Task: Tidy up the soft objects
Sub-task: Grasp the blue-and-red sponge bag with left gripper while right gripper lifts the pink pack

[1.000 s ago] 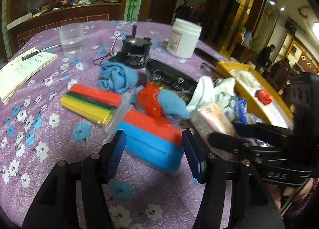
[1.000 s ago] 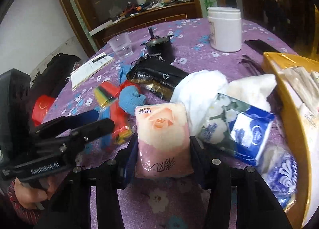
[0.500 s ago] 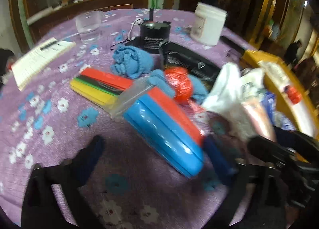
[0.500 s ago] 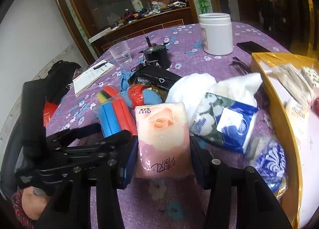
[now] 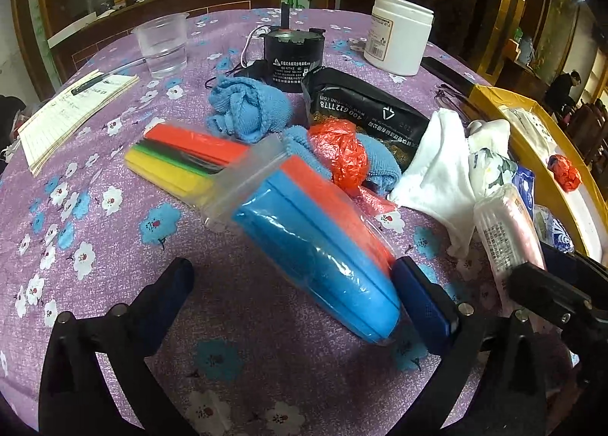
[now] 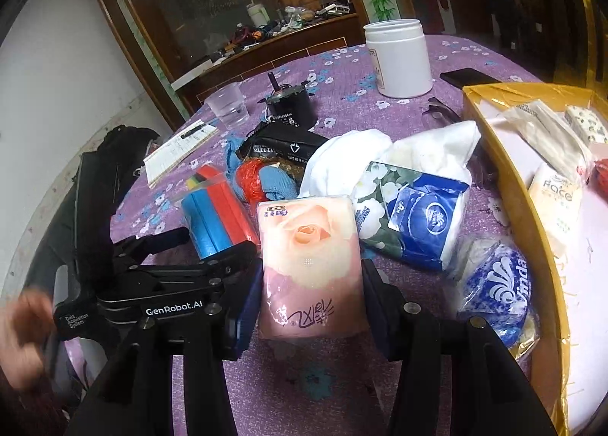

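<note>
My right gripper (image 6: pixel 309 295) is shut on a pink rose-print tissue pack (image 6: pixel 309 261), held just above the purple tablecloth; the pack also shows in the left wrist view (image 5: pixel 507 234). My left gripper (image 5: pixel 296 287) is open wide around the near end of a bagged blue-and-orange sponge block (image 5: pixel 319 246), its right finger (image 5: pixel 421 303) touching the bag. The block also shows in the right wrist view (image 6: pixel 216 215). Blue cloths (image 5: pixel 247 113), a red plastic bag (image 5: pixel 340 154), white cloth (image 5: pixel 444 166) and blue tissue packs (image 6: pixel 414 215) lie around.
A yellow box (image 6: pixel 532 208) with tissue packs stands at the right. A white jar (image 6: pixel 399 56), black motor (image 5: pixel 294 56), black pouch (image 5: pixel 364 109), plastic cup (image 5: pixel 163 44), notepad (image 5: pixel 68 113), phone (image 6: pixel 471 76) and coloured sponge strips (image 5: pixel 178 162) crowd the table.
My left gripper opened wide and pulled back, so the sponge block now lies between its fingers. My right gripper rose slightly, still holding the pink tissue pack.
</note>
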A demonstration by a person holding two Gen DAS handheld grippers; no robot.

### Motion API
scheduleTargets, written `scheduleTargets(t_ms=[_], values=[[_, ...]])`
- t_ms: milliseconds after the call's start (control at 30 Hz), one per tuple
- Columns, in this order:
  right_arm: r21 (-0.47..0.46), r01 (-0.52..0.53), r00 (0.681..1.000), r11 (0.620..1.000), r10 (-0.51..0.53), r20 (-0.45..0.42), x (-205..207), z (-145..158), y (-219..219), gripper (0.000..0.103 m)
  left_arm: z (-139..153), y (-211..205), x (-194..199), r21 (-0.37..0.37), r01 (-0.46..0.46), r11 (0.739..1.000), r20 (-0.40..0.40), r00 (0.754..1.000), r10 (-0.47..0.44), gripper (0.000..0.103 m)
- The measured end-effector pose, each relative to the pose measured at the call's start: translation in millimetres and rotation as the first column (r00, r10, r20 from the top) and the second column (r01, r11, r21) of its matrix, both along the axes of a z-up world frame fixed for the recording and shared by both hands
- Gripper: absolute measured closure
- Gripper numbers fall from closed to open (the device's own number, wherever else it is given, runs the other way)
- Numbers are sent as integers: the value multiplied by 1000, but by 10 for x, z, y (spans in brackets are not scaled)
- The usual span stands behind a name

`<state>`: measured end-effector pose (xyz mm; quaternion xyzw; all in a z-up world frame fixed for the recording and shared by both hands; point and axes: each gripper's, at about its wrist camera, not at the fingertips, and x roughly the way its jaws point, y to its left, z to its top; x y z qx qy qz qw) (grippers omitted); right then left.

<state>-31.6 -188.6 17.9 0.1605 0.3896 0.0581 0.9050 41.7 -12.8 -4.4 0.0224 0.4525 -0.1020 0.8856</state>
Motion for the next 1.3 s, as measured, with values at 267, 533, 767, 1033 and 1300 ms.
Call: scheduleTargets(t_ms=[267, 533, 767, 1033, 1300], values=[[5, 11, 1000, 1000, -11, 21, -99, 58, -38, 52, -5, -61, -1, 30, -3, 1000, -2, 1000, 3, 0], [28, 27, 999, 999, -29, 45, -198, 107, -156, 52, 79, -21, 80, 11, 13, 1000, -190, 982, -11, 0], [61, 38, 998, 997, -41, 55, -212, 109, -285, 52, 318, 342, 48, -188, -179, 966, -212, 967, 138, 0], [67, 29, 997, 997, -34, 70, -295, 130, -333, 52, 218, 132, 215, -143, -317, 938, -260, 926, 273, 0], [77, 32, 997, 997, -38, 74, -325, 142, -387, 52, 208, 20, 295, -72, -245, 967, -174, 958, 230, 42]])
